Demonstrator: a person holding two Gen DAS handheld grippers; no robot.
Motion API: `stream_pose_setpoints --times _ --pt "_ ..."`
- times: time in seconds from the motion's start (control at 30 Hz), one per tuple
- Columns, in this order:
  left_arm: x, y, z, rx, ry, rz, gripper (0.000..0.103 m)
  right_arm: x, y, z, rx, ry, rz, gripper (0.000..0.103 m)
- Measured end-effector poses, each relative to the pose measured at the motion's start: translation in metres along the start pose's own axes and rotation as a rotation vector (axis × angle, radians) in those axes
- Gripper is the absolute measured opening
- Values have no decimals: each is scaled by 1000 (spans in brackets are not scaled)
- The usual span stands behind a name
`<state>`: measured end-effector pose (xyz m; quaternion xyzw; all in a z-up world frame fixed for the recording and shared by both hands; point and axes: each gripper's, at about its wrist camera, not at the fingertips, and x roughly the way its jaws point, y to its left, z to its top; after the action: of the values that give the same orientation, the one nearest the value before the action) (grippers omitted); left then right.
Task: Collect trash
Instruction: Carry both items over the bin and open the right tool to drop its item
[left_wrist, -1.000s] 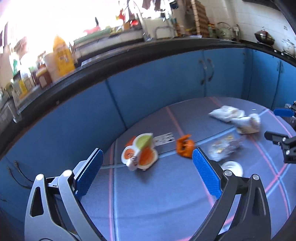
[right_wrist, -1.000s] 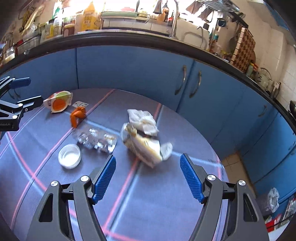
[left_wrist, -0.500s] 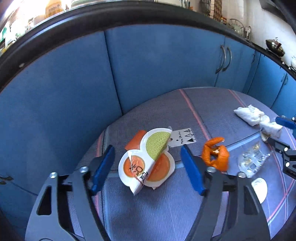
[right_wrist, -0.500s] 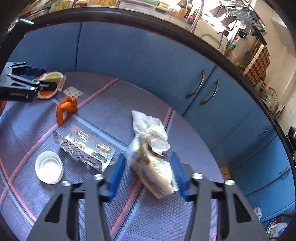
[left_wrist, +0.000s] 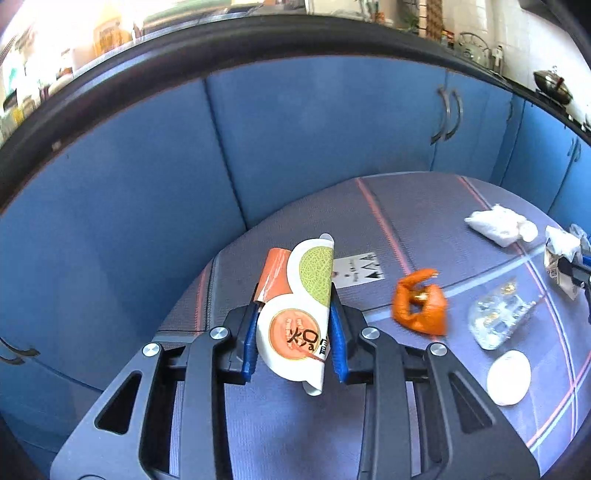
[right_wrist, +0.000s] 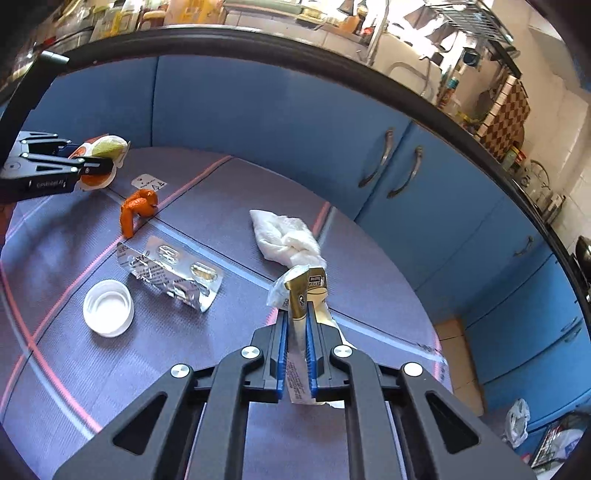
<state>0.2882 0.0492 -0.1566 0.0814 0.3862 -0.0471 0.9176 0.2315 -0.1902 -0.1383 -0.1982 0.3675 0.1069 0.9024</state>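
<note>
My left gripper (left_wrist: 293, 314) is shut on a white melon-print wrapper (left_wrist: 303, 295), which stands up between the blue pads above the grey mat (left_wrist: 295, 424). My right gripper (right_wrist: 296, 323) is shut on a gold-and-white wrapper (right_wrist: 301, 291). On the mat lie an orange peel (right_wrist: 138, 208), a silver blister pack (right_wrist: 170, 271), a white cap (right_wrist: 108, 313) and a crumpled white tissue (right_wrist: 284, 238). The left gripper with its melon-print wrapper also shows at the far left of the right wrist view (right_wrist: 92, 166).
A small white label (left_wrist: 356, 271) lies on the mat behind the melon wrapper. Blue cabinet doors (right_wrist: 258, 122) curve around the far side under a dark counter edge. Tiled floor (right_wrist: 456, 365) shows past the mat's right edge.
Both grippers moved down and forward and closed: the left on the melon-print wrapper, the right on the gold-and-white wrapper. Both wrappers now stand up between the pads.
</note>
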Motion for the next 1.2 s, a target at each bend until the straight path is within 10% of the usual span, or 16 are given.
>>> stream_pose_setpoints --times 1.2 --pt "-156 -231 -10 372 -162 -272 32 -169 -112 -135 247 -52 -191 9"
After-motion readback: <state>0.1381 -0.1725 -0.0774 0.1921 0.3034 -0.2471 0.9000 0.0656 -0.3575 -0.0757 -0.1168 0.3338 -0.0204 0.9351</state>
